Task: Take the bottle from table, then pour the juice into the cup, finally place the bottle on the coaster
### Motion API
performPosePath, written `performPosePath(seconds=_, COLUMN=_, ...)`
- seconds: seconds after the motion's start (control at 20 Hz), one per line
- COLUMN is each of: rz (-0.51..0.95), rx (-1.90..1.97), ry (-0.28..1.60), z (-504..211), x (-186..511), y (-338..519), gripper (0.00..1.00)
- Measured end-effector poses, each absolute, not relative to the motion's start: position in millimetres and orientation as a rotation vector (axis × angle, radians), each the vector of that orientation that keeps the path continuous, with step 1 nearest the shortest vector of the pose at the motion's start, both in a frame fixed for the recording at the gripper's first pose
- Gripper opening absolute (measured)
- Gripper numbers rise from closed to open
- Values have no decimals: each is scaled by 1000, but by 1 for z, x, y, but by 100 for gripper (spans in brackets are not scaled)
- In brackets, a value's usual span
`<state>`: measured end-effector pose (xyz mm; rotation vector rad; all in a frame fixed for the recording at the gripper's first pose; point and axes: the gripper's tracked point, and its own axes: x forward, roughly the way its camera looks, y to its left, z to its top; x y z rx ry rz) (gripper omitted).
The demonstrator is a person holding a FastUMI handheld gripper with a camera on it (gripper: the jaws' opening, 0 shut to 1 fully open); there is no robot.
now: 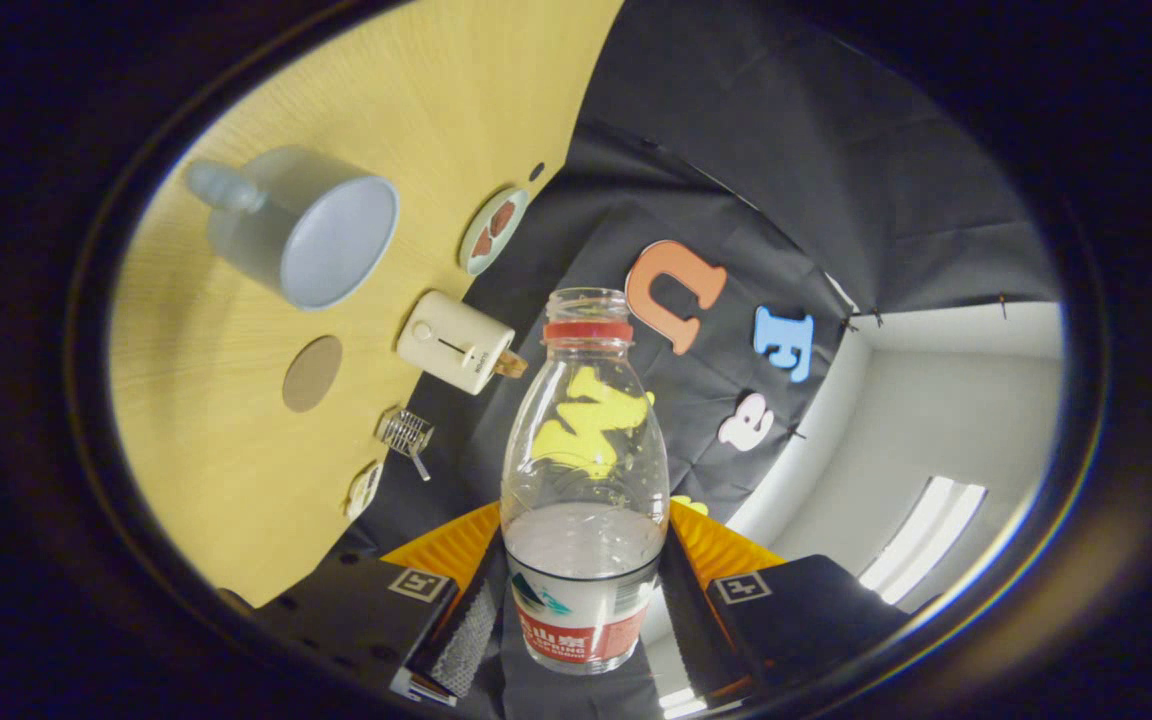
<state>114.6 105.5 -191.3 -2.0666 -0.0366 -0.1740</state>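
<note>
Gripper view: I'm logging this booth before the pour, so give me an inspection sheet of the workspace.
Surface: pale wooden table, seen rotated in the tilted view.
Job's things: clear bottle, uncapped, partly filled, lifted off the table; grey cup, looks empty; round brown coaster beside the cup, bare.
Clutter: cream boxy device; small dish with reddish pieces; small clear object; small white item near the table edge.
Gripper: gripper shut on the bottle, one finger on each side of its labelled lower part.
Cables: nothing seen.
Surroundings: black cloth wall; white wall beyond.
</note>
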Motion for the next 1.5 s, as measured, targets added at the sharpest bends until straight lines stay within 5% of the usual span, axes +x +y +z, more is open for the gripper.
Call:
performPosePath(seconds=0.85, rz=-43, rx=-1090, ry=195, z=-242, x=104, y=57, gripper=82)
performPosePath(seconds=1.5, rz=3, rx=-454, ry=165, z=-236, x=130, y=44, gripper=82)
